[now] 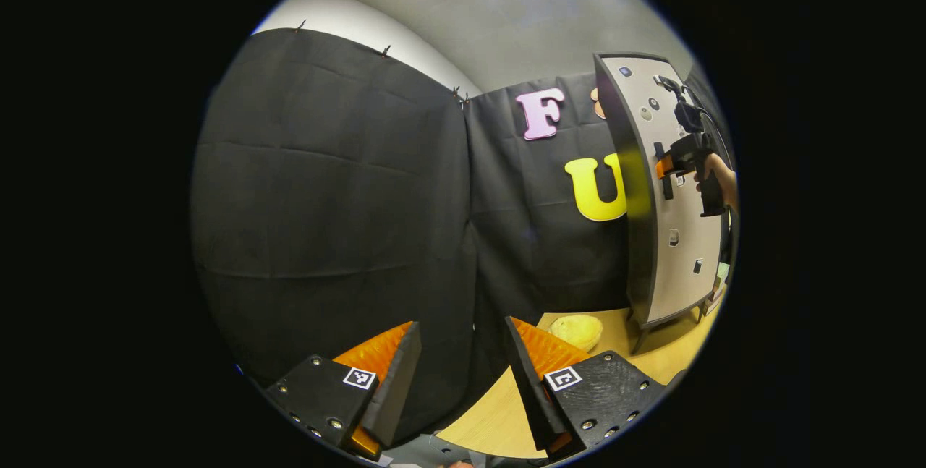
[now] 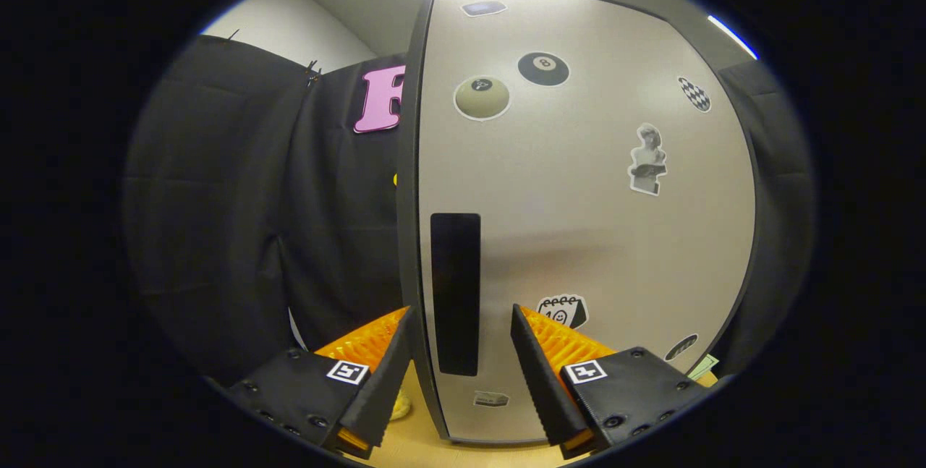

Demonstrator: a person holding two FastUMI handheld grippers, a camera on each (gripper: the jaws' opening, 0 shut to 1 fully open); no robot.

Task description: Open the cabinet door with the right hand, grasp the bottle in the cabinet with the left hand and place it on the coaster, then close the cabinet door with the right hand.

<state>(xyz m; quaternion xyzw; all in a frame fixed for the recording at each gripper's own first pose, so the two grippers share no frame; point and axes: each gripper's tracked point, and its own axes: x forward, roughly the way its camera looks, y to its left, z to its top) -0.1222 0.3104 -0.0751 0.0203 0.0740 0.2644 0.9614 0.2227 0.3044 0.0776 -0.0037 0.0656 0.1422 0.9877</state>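
Your right tongs (image 2: 459, 341) stand spread around the cabinet door (image 2: 579, 236)'s stiff vertical handle (image 2: 455, 293); clamp mid-bar, as it looks rigid and smooth. Left tongs (image 1: 463, 363) hang released.

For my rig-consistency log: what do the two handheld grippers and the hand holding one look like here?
Both the left gripper and the right gripper have wedge-shaped fingers with ribbed inner pads, mounted on dark blocks with screws and a small square black-and-white marker each. In the left gripper view, the right gripper appears as a dark pistol-grip body with a camera unit and cable above, held by a hand; no sleeve is visible.
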